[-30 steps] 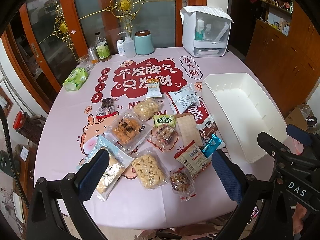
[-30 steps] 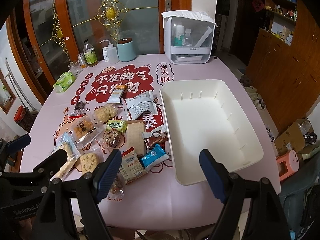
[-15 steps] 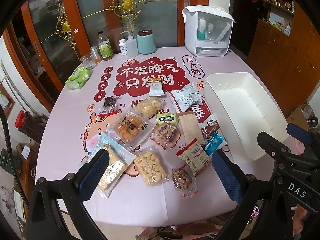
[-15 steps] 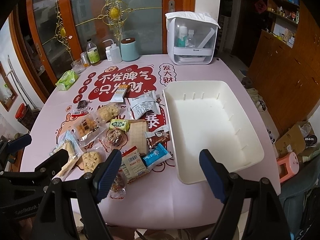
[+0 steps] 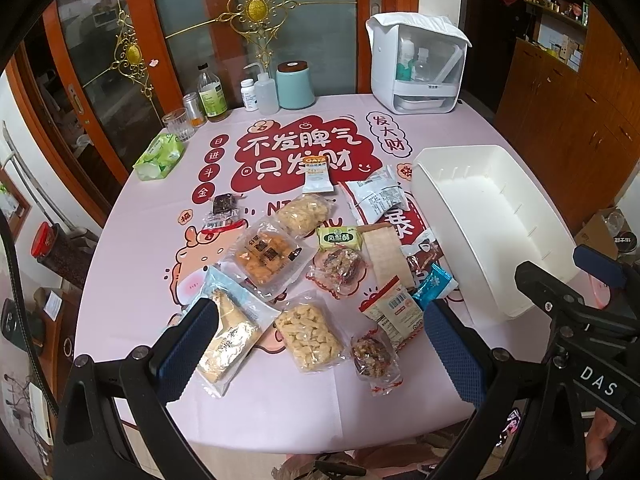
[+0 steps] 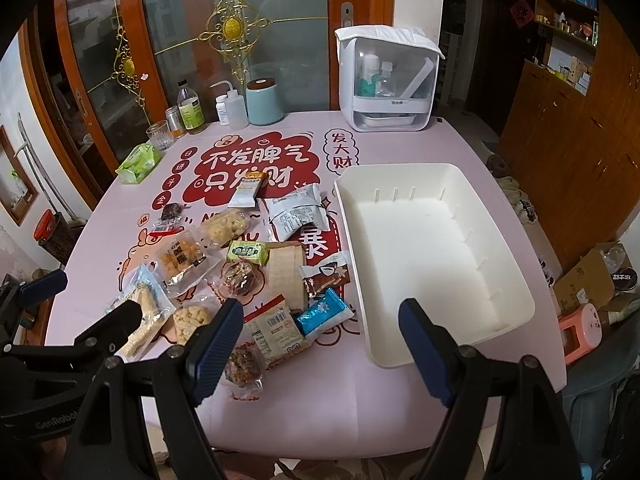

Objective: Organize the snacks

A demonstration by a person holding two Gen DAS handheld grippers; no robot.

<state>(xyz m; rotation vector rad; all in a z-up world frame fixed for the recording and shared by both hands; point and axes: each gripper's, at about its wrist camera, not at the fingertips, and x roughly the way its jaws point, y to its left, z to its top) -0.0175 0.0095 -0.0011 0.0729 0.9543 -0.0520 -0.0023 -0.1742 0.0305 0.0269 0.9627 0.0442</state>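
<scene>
The right wrist view takes in the whole white plastic bin (image 6: 436, 264), all four walls and its bare floor, plus a pink object (image 6: 580, 332) and a cardboard box (image 6: 588, 280) on the floor beyond the table edge; the left wrist view cuts the bin (image 5: 492, 216) short at its near right corner, behind the right gripper's frame, but shows the snack pile more squarely. The left gripper (image 5: 320, 344) hangs above the near snacks with jaws spread wide and nothing between them; the right gripper (image 6: 320, 344) is likewise wide apart and empty, over the table's near edge between snacks and bin. About fourteen snack packets (image 5: 320, 256) lie loose on the pink tablecloth (image 5: 140, 272), just left of the bin, none inside it. Among them: two clear bags of pale puffs (image 5: 308, 336), one blue foil packet (image 5: 432, 286), one green packet (image 5: 340, 239). At the far edge stand one teal canister (image 5: 295, 86), one white lidded organiser (image 5: 416, 68), one glass tumbler (image 5: 178, 124) and one green tissue pack (image 5: 160, 156).
</scene>
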